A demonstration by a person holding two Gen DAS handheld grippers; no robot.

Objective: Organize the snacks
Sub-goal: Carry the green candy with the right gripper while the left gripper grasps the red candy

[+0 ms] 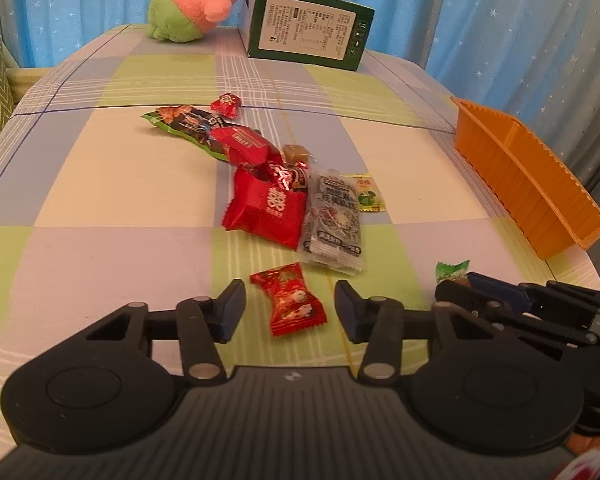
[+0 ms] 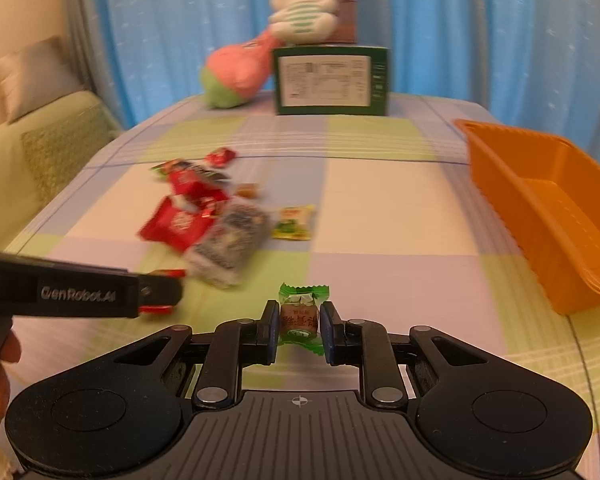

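The checked pastel cloth-covered table (image 1: pixel 100 184) is bearing nearly the whole job undone: the ribbed orange plastic basket (image 2: pixel 540 216) at the right edge is showing no snacks in the part of its inside that is visible. Well left of it, the loose heap of wrapped snacks (image 1: pixel 284 192) is lying mid-table, red, silver and yellow packets overlapping. Nearer, the left gripper (image 1: pixel 290 312) is straddling a small red printed candy packet (image 1: pixel 288 300), its jaws standing apart and not pressing on the wrapper. Smallest, the green-wrapped candy with a brown label (image 2: pixel 299 316) is sitting pinched between the closed pads of the right gripper (image 2: pixel 299 326), low over the cloth and short of the basket. By this view, sorting is only starting.
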